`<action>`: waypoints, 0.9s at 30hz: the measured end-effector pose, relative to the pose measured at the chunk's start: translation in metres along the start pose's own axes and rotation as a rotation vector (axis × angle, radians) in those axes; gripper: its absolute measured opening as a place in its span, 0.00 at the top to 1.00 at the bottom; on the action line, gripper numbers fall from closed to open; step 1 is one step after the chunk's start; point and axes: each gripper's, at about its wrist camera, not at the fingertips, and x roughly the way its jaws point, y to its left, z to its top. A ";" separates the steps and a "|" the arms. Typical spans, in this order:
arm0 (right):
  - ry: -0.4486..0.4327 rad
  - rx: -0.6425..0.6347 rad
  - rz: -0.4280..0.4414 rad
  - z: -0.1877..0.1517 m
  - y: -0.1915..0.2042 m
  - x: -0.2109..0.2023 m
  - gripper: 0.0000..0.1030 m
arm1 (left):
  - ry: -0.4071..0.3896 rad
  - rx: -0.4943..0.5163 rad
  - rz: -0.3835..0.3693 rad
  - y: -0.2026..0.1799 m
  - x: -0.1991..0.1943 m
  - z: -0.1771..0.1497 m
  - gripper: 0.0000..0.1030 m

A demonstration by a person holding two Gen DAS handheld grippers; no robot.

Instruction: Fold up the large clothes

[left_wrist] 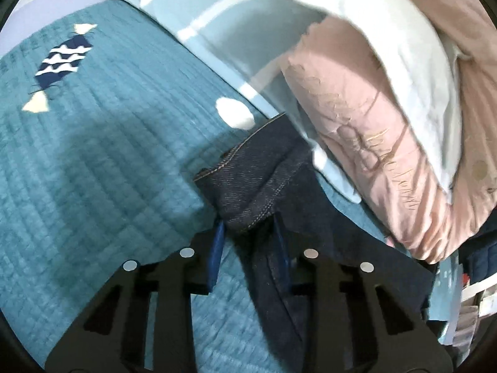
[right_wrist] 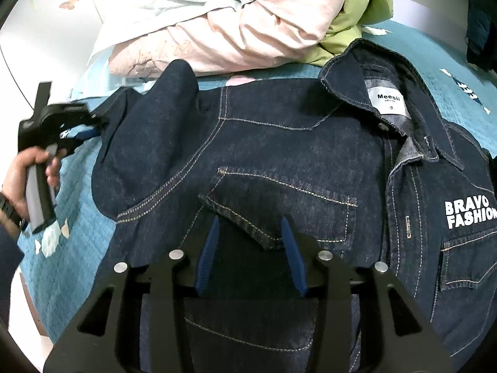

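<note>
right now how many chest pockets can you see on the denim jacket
2. One pocket lies just ahead of the right gripper fingers. The other pocket sits at the right edge under the BRAVO FASHION print, partly cut off. More may be hidden.

Teal quilted bedspread [left_wrist: 102, 161], striped pillow [left_wrist: 236, 49], pink duvet [right_wrist: 248, 31], white wall [right_wrist: 43, 6].

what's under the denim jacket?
The denim jacket lies on a teal quilted bedspread, which shows around its sleeve and collar. Whatever sits beneath the jacket's body is covered. A pink duvet is bundled behind it.
</note>
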 end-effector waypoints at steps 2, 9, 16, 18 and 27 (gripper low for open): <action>-0.004 0.007 0.011 0.002 0.001 0.000 0.61 | -0.036 0.011 -0.028 0.004 -0.020 -0.001 0.73; -0.019 -0.014 0.080 0.013 0.027 0.003 0.62 | -0.181 0.025 -0.178 0.015 -0.125 -0.019 0.80; 0.110 0.005 0.091 0.019 0.047 0.054 0.66 | -0.250 0.150 -0.206 -0.025 -0.179 -0.044 0.81; 0.094 0.002 0.100 0.018 0.047 0.049 0.67 | -0.209 0.127 -0.197 -0.025 -0.171 -0.046 0.77; 0.070 0.025 0.185 0.011 0.020 0.011 0.65 | -0.030 -0.120 -0.023 0.037 -0.088 -0.047 0.43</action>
